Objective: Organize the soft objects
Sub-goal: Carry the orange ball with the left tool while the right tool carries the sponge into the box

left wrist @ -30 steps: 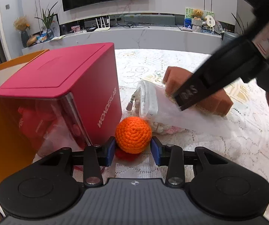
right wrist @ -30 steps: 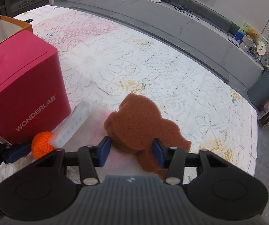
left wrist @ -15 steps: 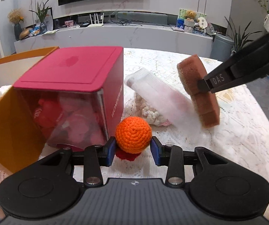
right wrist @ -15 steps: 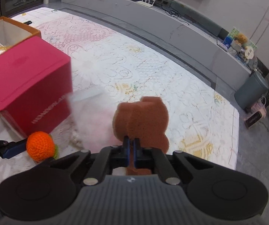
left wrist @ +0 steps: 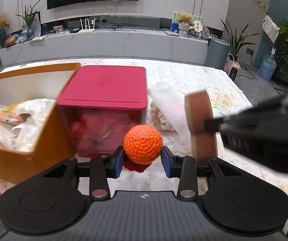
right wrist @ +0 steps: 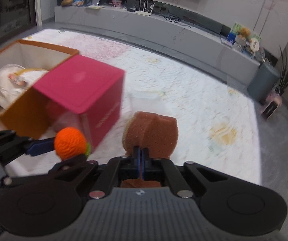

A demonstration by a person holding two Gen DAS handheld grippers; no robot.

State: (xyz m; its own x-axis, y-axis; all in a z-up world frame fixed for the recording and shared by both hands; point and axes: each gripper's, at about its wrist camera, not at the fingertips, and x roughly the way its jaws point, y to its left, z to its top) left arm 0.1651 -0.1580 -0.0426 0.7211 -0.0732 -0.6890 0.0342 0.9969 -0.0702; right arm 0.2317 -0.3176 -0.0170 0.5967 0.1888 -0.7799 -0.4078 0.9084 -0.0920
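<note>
My left gripper (left wrist: 142,159) is shut on an orange crocheted ball (left wrist: 142,147) and holds it above the table, in front of the pink box (left wrist: 105,88). The ball also shows in the right wrist view (right wrist: 70,142). My right gripper (right wrist: 140,156) is shut on a brown sponge (right wrist: 152,134), squeezing it thin between the jaws; the sponge hangs in the air right of the ball in the left wrist view (left wrist: 200,124). An orange open box (left wrist: 23,152) with white soft items inside stands at the left.
A clear bag of pale fluffy stuff (left wrist: 164,108) lies on the lace tablecloth (right wrist: 184,92) behind the ball. The pink box (right wrist: 83,88) leans against the orange box (right wrist: 23,112). The table's right edge drops to the floor.
My right gripper closed on the brown sponge and lifted it off the table. Both grippers rose and moved left, bringing the orange box's inside into view.
</note>
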